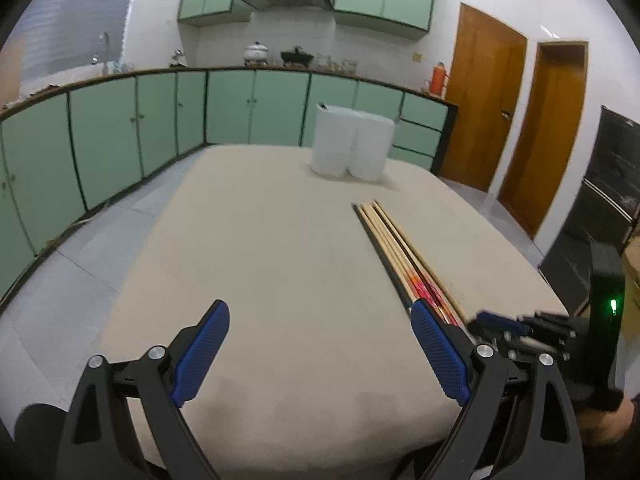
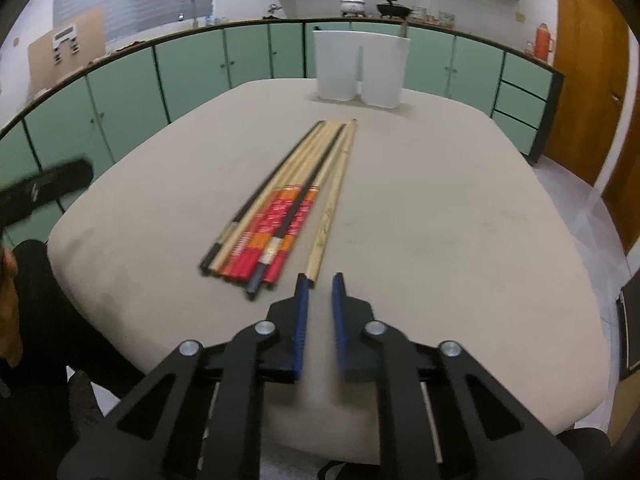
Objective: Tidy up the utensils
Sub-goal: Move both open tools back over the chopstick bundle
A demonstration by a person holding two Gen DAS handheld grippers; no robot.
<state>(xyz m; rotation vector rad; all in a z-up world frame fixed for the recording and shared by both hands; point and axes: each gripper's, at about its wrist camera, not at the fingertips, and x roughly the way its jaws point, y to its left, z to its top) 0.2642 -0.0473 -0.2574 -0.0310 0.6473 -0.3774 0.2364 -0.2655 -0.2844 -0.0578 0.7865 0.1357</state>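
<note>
Blue-padded right gripper point(image 2: 320, 284) jaws stand nearly closed, holding nothing, just short of the bundle of wooden, black and red-patterned chopsticks point(image 2: 280, 208) lying mid-surface. Left gripper point(image 1: 320, 354) jaws gape wide, empty. Chopsticks look light, stiff, probably slippery; pinch near their thick ends.

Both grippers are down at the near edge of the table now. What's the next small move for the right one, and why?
Probably open the right gripper and ease it forward over the near end of the lone pale chopstick. Its jaws stand nearly shut with nothing between them, just short of that tip, which lies a little apart from the bundle. The white holder waits at the far side.
</note>
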